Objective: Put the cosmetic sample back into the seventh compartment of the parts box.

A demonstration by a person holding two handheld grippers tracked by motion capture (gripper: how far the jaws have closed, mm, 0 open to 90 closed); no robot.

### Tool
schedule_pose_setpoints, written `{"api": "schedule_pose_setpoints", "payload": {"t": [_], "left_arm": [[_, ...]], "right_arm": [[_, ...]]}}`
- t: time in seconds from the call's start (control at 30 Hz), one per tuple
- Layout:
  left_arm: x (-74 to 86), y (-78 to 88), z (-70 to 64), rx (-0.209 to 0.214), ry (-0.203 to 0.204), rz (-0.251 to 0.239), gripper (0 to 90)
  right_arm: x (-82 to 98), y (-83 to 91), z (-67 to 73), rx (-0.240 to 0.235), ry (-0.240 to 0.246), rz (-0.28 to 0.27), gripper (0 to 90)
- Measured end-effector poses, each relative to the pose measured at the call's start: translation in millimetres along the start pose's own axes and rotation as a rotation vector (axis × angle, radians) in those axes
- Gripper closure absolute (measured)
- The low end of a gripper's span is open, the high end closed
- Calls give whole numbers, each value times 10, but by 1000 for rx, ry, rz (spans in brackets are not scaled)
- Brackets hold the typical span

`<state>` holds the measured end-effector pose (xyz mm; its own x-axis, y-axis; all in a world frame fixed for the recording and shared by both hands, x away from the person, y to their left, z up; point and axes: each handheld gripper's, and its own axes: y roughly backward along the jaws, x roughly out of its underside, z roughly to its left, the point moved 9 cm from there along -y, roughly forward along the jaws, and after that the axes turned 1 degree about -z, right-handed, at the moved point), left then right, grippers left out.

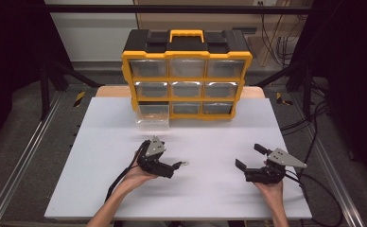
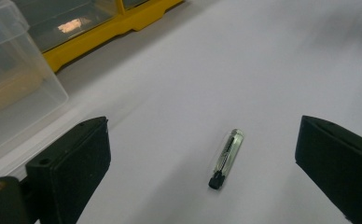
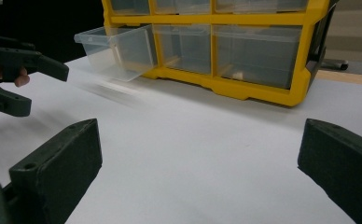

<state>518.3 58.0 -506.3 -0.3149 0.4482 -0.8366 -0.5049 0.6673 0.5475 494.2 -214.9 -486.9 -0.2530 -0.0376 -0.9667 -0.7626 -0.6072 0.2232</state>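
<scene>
**Left gripper lines up over a small glass tube**

Here's the left gripper (image 1: 172, 163), jaws spread wide, nothing between them, hovering low over the white table (image 1: 210, 198). Lying flat on the table between those jaws, touching neither, is a small clear tube (image 2: 226, 157) with a black cap. In the left gripper view its long axis runs away from the camera, cap end nearest, leaning slightly right, and it sits closer to the right jaw. So the jaws would close across its narrow width, I'd judge. The right gripper (image 1: 253, 160) is open too, well apart on the far side. Beyond, the yellow drawer cabinet (image 1: 187, 75) has its lower-left clear drawer (image 1: 153, 115) pulled out. No readable writing anywhere.
</scene>
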Motion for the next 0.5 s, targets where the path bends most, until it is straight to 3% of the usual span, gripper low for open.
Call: {"api": "schedule_pose_setpoints", "payload": {"t": [0.5], "left_arm": [[93, -210, -98, 32, -28, 64, 47]], "right_arm": [[3, -2, 1, 0, 3, 2, 4]]}}
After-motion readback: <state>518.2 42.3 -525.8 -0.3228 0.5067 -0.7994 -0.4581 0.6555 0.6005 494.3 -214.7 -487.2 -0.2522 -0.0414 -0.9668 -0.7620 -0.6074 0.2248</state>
